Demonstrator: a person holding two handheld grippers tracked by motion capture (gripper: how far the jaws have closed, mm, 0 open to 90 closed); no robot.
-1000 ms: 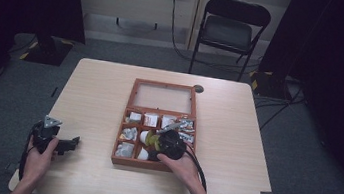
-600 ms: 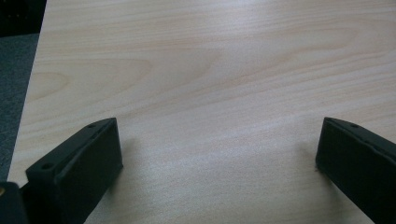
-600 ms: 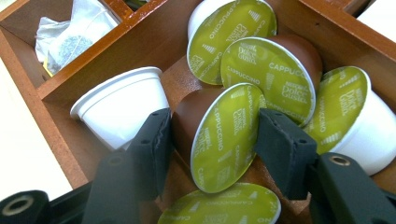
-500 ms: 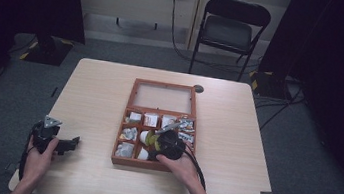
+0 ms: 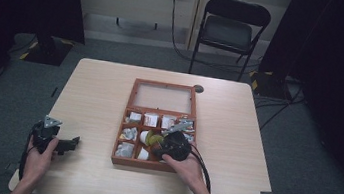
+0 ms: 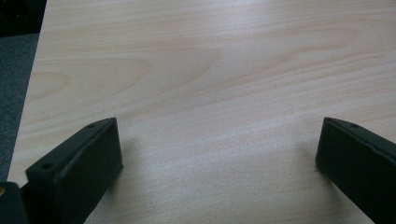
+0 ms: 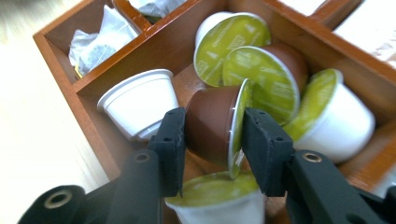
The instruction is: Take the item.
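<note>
Faint printing is seen on the green foil lids of the coffee capsules in the right gripper view, but no word or brand can be read. A brown capsule (image 7: 217, 122) is pinched between the jaws of the right gripper (image 7: 212, 140): one jaw is pressed on its base side and the other on its green lid. The capsule is laid on its side, its axis running across from jaw to jaw, with the lid turned toward the right of that view.

Just beyond the jaws, two more green-lidded capsules (image 7: 259, 79) are leaned together, lids facing the camera. A white capsule (image 7: 140, 102) is set mouth-down to the left of the jaws, another white one with a green lid (image 7: 334, 116) is tilted to the right, and a further green lid (image 7: 212, 191) is seen directly beneath the jaws. All are held in one compartment of a wooden box (image 7: 60, 51); white sachets (image 7: 100, 39) are kept in the next compartment, past the divider.

In the high view the right gripper (image 5: 173, 145) is held over the box (image 5: 126, 121) on the table (image 5: 255, 138). The left gripper (image 5: 70, 143) is rested well apart from the box, near the table's corner. In its own view its jaws are spread wide over bare wood (image 6: 210, 70), with nothing between them.
</note>
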